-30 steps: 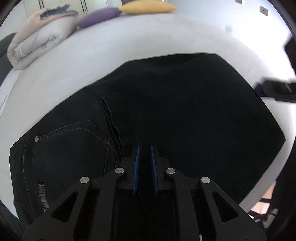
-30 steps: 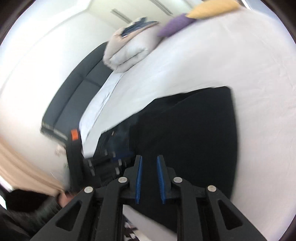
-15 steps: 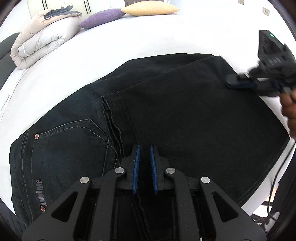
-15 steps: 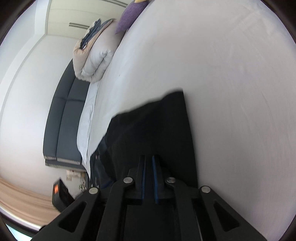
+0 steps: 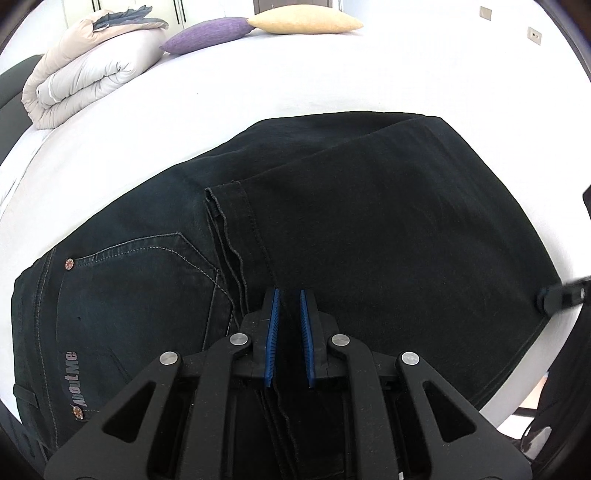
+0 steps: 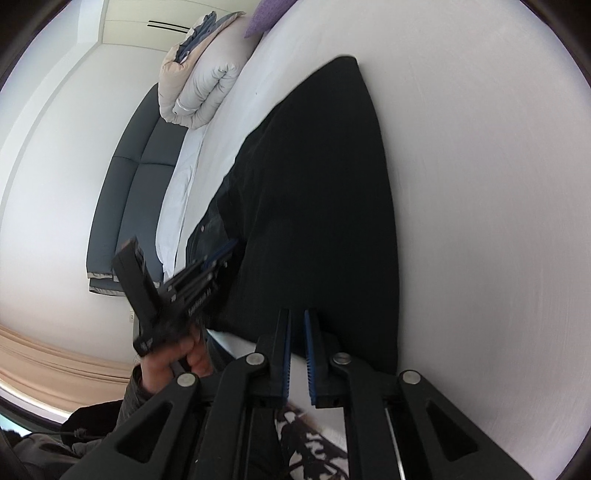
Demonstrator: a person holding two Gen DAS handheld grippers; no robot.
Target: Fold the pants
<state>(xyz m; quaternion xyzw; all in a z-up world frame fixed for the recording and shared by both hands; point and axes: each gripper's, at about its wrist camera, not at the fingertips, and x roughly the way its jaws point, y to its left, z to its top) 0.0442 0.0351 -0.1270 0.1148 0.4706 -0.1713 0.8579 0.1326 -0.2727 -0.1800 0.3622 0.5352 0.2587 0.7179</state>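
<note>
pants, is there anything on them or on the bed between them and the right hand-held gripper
Nothing visible. The right hand-held gripper is at the near folded edge of the pants, with only bare white sheet beside it. The duvet and pillows lie far off; the left hand-held gripper is already on the cloth.

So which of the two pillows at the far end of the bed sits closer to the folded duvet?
The purple pillow; it lies beside the folded duvet, while the yellow pillow sits beyond it, farther right.
</note>
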